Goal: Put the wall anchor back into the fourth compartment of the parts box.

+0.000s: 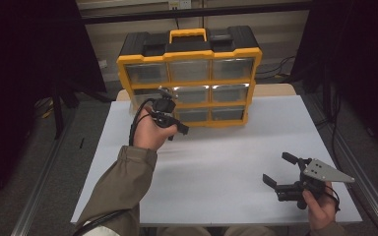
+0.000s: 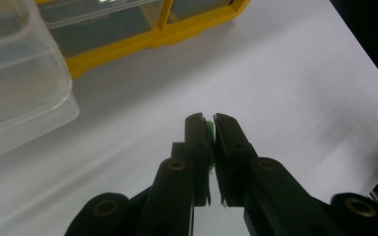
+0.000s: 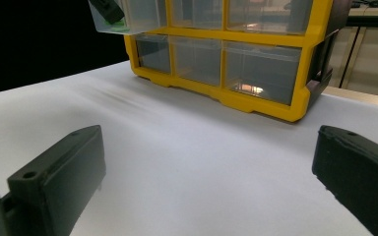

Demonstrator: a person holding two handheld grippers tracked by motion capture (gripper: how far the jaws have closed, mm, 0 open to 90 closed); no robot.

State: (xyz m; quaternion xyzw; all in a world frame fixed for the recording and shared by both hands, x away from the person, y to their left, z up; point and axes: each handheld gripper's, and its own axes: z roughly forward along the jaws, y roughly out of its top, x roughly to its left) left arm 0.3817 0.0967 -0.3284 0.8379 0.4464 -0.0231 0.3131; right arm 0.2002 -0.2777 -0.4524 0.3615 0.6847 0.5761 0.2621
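We record first the white table (image 1: pixel 216 162), the largest item, which bears everything else. At its far edge stands a yellow-and-black organiser (image 1: pixel 189 73) with a yellow carry handle and three rows of three clear drawers; in the right gripper view the same cabinet (image 3: pixel 256 54) rises upright beyond the bare tabletop. Next, a clear drawer (image 2: pixel 19 73) stands pulled out from the cabinet's left column; in the right gripper view this drawer (image 3: pixel 128 17) juts forward at the upper left, with something green lying in it and a dark shape above that. Then the person's left forearm, in an olive sleeve (image 1: pixel 123 182), reaches up from the near edge, the hand held above the table just in front of the cabinet's left side. It carries the left gripper (image 2: pixel 210 125), whose jaws are pressed nearly together and pinch a small green piece (image 2: pixel 209 129); we judge it to be a thin bit of plastic, though so little of it shows between the pads that we cannot tell its shape. In the high view that gripper (image 1: pixel 179 129) points toward the right. Lastly, the right gripper (image 1: pixel 281 169) rests low near the table's near right corner, well apart from the cabinet, its jaws spread wide with nothing between them.
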